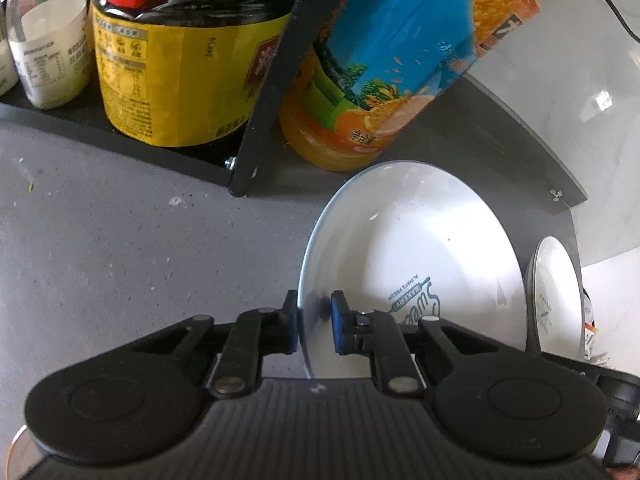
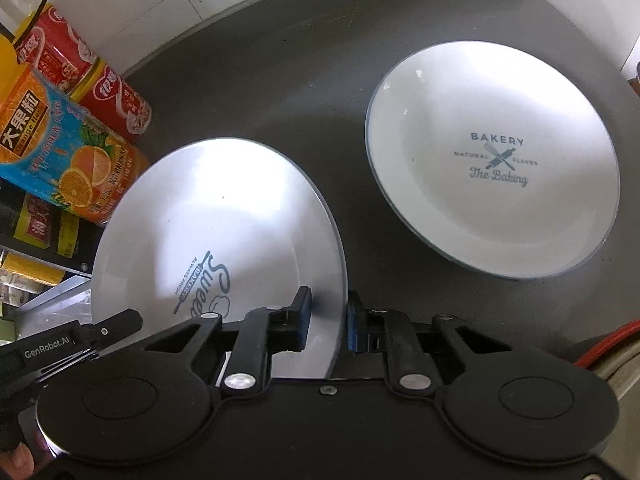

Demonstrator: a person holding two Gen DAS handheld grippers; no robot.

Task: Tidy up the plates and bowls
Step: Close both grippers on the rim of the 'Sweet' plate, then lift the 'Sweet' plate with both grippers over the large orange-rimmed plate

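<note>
— Where's the plate they're working on?

— Both tools have it. The white plate [image 1: 404,248] with the "Sweet Bakery" print is tipped up on edge over the dark grey counter [image 1: 120,248], and each gripper has a side of its rim.

— How are the fingers on the left one?

— The left gripper [image 1: 316,320] is drawn in narrow, one blue pad [image 1: 339,322] against the inside face of the plate and the other finger behind the rim. It looks pinched, though there is a sliver of space on the inner side.

— And the right?

— The right gripper [image 2: 329,322] straddles the opposite edge of the same plate [image 2: 216,232]. Fingers narrow too, one on the printed face, one on the back. I can't tell for sure that both pads press the rim.

— Anything else nearby?

— A second plate [image 2: 492,160], printed "Bakery, The Baking", lies flat on the counter to the right, apart from the held one. Just beyond the tilted plate stands an orange juice bottle [image 1: 384,68]. Left of it, a black shelf [image 1: 264,92] holds a dark sauce bottle [image 1: 176,60] with a yellow label and a small white-filled bottle [image 1: 48,40]. Red cans [image 2: 92,72] sit behind the juice.
</note>
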